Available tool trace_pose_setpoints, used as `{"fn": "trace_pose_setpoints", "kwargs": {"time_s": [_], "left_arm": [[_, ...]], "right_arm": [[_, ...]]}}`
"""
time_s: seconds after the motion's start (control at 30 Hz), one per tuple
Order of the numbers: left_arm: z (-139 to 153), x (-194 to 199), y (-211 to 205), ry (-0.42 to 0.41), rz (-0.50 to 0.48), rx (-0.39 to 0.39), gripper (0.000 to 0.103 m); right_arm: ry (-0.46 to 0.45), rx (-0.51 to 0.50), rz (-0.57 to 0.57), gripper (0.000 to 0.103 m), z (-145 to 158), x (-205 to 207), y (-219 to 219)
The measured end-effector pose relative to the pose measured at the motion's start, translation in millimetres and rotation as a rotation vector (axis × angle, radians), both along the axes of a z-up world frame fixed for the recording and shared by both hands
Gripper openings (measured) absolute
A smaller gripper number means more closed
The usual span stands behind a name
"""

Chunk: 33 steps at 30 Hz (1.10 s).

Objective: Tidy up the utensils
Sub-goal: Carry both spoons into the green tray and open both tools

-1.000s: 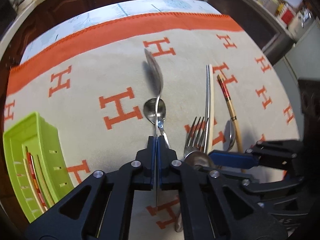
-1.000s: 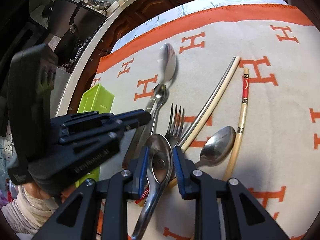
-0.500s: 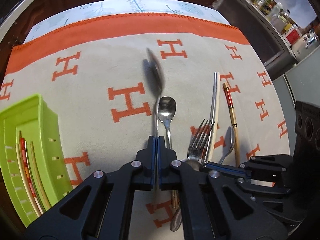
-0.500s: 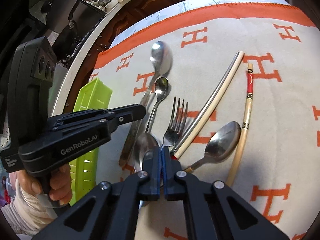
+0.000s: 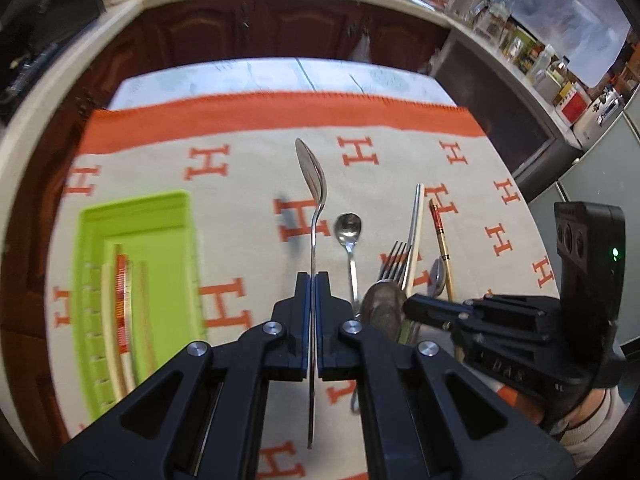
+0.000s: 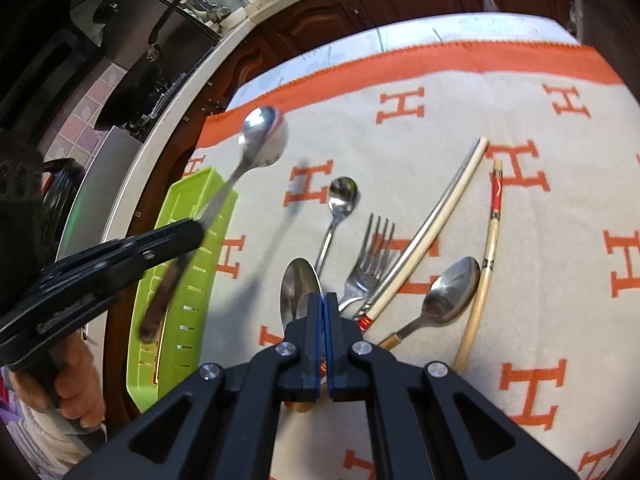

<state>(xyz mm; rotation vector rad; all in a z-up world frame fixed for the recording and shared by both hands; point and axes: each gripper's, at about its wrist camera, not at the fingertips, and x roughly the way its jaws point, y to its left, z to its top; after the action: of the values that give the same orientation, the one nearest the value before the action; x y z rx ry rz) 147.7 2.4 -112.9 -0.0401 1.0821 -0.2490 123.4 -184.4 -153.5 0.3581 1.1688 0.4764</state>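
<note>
On the cream cloth (image 6: 520,100) with orange H marks, several utensils lie in the middle of the right wrist view: a small teaspoon (image 6: 340,204), a fork (image 6: 370,260), a pair of pale chopsticks (image 6: 436,220), one red-banded chopstick (image 6: 490,248) and a spoon with wooden handle (image 6: 444,296). They lie close together, and the fork handle and the chopstick ends cross under the right gripper (image 6: 324,300). The green tray (image 5: 136,280) stands at the left of the left wrist view and holds chopsticks along its length.

The left gripper (image 5: 312,280) has its jaws pressed together on the handle of a large spoon (image 5: 312,176). This spoon is in the air, its long axis along the fingers, bowl pointing away, toward the upper centre of the frame. The right gripper's jaws are closed on a second large spoon (image 6: 300,288), bowl pointing to the top.
</note>
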Motion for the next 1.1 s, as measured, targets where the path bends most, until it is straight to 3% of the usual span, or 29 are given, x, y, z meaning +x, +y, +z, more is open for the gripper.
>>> {"fn": "trace_pose_setpoints", "kwargs": {"time_s": [0.43,0.73,1.1], "left_arm": [[49.4,-75.4,86.0,-0.176,0.173,0.042,0.0],[-0.1,-107.3,140.2,-0.071,0.274,0.039,0.0],[-44.2,-116.9,152.2,0.046,0.269,-0.011,0.0]], "right_arm": [[-0.093,0.009,0.028,0.001,51.3,-13.7,29.0],[-0.119,0.001,0.119,0.001,71.7,-6.7,98.0],[-0.109,-0.133,0.203,0.001,47.5,8.4,180.9]]}}
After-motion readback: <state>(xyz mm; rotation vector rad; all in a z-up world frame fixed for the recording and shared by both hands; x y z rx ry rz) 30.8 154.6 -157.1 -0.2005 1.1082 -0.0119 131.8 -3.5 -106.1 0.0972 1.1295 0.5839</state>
